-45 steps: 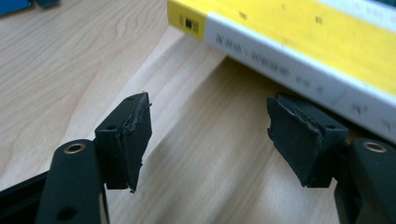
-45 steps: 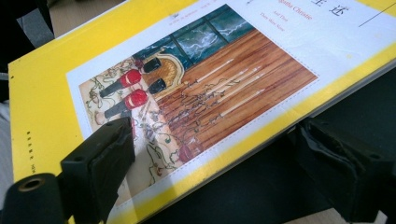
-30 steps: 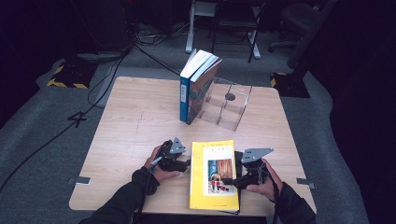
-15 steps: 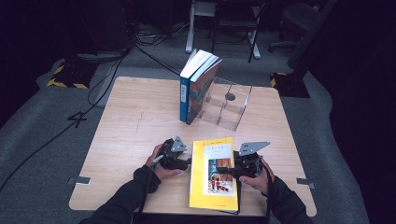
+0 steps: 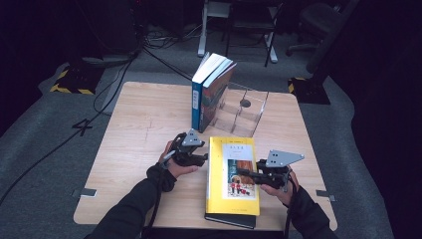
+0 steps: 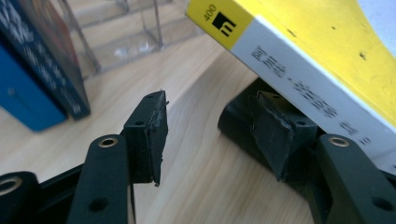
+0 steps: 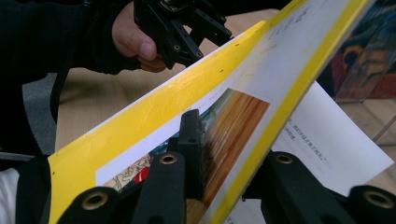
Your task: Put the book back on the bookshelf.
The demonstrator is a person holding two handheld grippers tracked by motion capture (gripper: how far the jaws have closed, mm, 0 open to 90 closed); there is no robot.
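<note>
- My right gripper has just been closing; its jaws now pinch the front cover edge of the yellow book, one jaw on top of the cover, one beneath it (right gripper view).
- My left gripper, centre-left of the high view, has just been narrowing but its jaws stand about half apart. One pad sits tucked under the book's spine edge, the other hangs free over bare wood; nothing is pinched.
- Yellow book: lower centre of the high view, stacked on a dark book whose edge peeks out below; the gripper views show it lifted and tilted.
- Progress, my read: grasp done on the right side, lift barely started. Left: raise it, stand it up, carry it to the clear acrylic book rack at upper centre, next to the two upright books already leaning there.
- Surface: light wooden table, tape tabs at its edges.
- Room: dark, grey carpet, cables, chair legs along the top of the frame.
</note>
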